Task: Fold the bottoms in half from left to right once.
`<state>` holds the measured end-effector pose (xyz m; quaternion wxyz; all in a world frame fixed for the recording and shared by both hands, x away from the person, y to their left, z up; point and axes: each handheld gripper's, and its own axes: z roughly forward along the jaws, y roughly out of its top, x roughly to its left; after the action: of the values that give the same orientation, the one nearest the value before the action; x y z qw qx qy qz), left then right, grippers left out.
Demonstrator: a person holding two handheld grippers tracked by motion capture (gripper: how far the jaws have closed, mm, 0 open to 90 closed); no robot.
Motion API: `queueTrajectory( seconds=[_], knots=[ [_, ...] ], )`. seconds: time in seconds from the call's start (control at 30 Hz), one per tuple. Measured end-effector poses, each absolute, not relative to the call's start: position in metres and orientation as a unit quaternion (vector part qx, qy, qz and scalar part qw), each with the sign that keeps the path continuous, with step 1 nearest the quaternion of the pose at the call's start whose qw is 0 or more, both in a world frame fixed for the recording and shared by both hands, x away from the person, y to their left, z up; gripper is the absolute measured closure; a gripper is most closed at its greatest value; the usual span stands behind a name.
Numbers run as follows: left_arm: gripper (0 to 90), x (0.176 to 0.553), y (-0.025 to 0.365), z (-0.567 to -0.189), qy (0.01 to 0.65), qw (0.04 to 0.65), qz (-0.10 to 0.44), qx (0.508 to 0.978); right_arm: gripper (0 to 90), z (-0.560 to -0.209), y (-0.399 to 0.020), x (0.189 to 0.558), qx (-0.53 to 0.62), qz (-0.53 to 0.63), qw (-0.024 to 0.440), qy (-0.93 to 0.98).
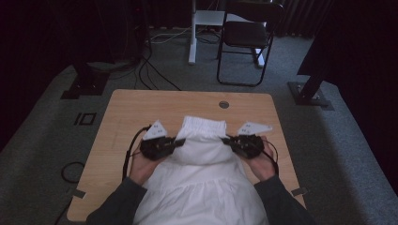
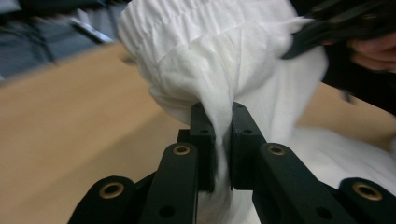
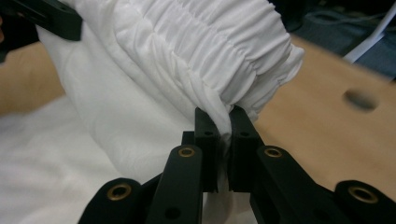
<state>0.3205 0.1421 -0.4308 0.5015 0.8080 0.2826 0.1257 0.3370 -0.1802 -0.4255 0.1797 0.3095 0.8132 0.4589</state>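
1. Grey carpet and dark curtains surround a wooden desk [image 1: 126, 112]; a black folding chair [image 1: 246, 35] stands beyond its far edge, and cables trail across the floor past the far left corner.
2. Spread down the middle of the desk lies a white garment [image 1: 202, 187], reaching from the near edge, where it hangs off toward the person, up to about the desk's centre. Its long axis runs near edge to far edge, and its gathered, elasticated band [image 1: 204, 125] points toward the far edge.
3. Judging by the folds and sag, the cloth is light, thin and limp. It should drape and bunch rather than hold shape, and is not fragile. The shirred band looks the firmest place to grip, at its two side ends.
4. Left tongs [image 2: 223, 122] are closed on a pinch of cloth at the garment's left side, just below the band.
5. Right tongs [image 3: 225, 125] are likewise clamped on fabric at the band's right end, so the top part is lifted and folding between them.
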Motion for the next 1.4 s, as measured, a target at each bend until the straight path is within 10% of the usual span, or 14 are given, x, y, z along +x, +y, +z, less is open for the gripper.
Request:
queueTrajectory(
  seconds=[0.37, 0.8, 1.4],
  knots=[
    [83.6, 0.281, 0.141, -0.526, 0.325, 0.393, 0.027, 0.859, 83.7, -0.521, -0.172, 0.300, 0.328, 0.394, 0.077, 0.855],
    [82.5, 0.314, 0.126, -0.542, 0.328, 0.330, 0.092, 0.880, 83.4, -0.548, -0.150, 0.324, 0.344, 0.342, 0.099, 0.869],
    [82.1, 0.426, 0.092, -0.531, 0.315, 0.221, 0.234, 0.893, 82.7, -0.541, -0.139, 0.446, 0.411, 0.325, 0.121, 0.843]
  ],
)
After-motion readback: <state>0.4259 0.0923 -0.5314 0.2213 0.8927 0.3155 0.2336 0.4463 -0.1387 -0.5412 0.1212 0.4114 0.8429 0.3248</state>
